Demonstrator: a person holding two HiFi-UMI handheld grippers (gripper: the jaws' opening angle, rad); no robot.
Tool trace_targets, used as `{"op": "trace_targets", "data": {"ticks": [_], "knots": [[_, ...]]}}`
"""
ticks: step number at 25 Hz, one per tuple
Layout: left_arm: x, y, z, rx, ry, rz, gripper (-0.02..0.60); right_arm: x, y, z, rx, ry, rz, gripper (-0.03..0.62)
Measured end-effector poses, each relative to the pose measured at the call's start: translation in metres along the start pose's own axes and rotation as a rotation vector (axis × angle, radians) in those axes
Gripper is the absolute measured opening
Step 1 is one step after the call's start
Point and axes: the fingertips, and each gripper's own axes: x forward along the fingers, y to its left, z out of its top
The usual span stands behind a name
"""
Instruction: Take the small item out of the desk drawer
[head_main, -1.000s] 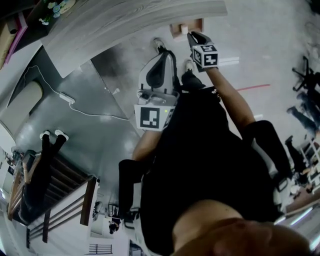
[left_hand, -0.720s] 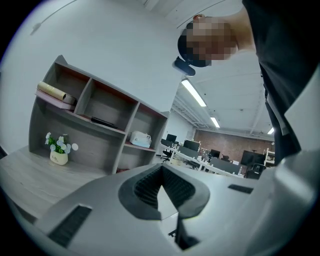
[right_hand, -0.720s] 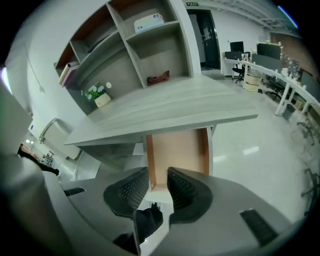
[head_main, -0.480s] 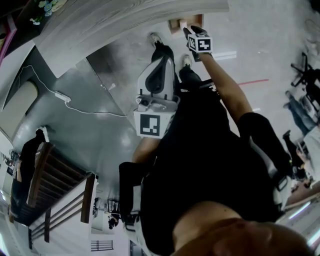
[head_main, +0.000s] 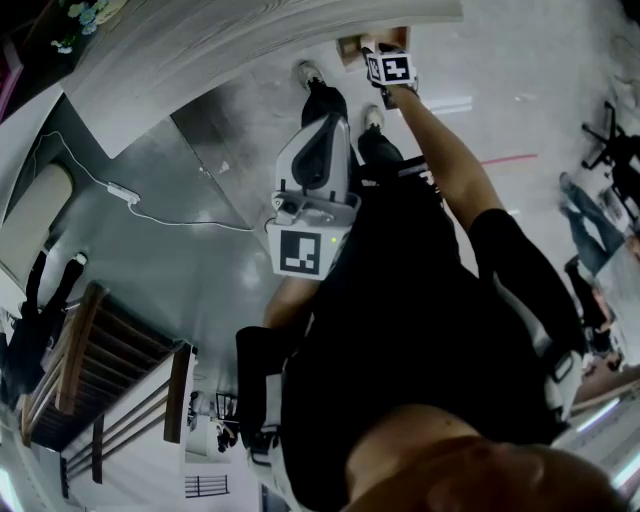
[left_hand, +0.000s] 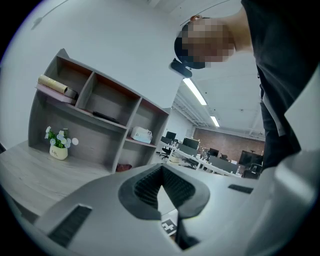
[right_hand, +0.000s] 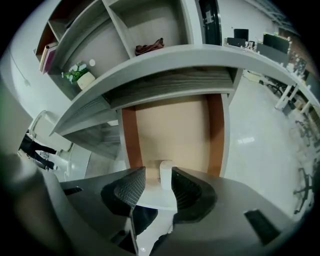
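Observation:
The desk drawer (right_hand: 170, 130) stands pulled out under the grey desk top (right_hand: 150, 65); it has a pale wood bottom and brown sides. A small white item (right_hand: 165, 172) stands upright at the drawer's front. My right gripper (right_hand: 158, 177) points steeply down into the drawer (head_main: 355, 45). Its jaws have just been opening and now stand open, with the white item between them, close to the right pad. In the head view the right gripper (head_main: 375, 50) is at the drawer. My left gripper (head_main: 325, 120) stays near my body, empty, its pads (left_hand: 150, 185) meeting at the tips.
A shelf unit (left_hand: 100, 120) on the desk holds a flower pot (left_hand: 59, 150), a roll and a white box. On the grey floor lies a power strip with a cable (head_main: 125, 192). A wooden rack (head_main: 110, 370) is at the lower left; office chairs (head_main: 610, 140) are at the right.
My right gripper has gone down to the drawer, shrinking and shifting toward the top of the head view. The left gripper has stayed put. A person at the far left has moved.

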Motion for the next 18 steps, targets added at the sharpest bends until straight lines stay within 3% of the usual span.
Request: {"op": "trace_targets", "data": {"ticks": [14, 18], "knots": [[0.005, 0.01, -0.012, -0.019, 0.022, 0.012, -0.003, 0.043, -0.012, -0.026, -0.033, 0.098, -0.046, 0.146], [0.006, 0.01, -0.02, -0.028, 0.031, 0.015, -0.003, 0.053, -0.004, -0.03, -0.008, 0.11, -0.001, 0.149]]}}
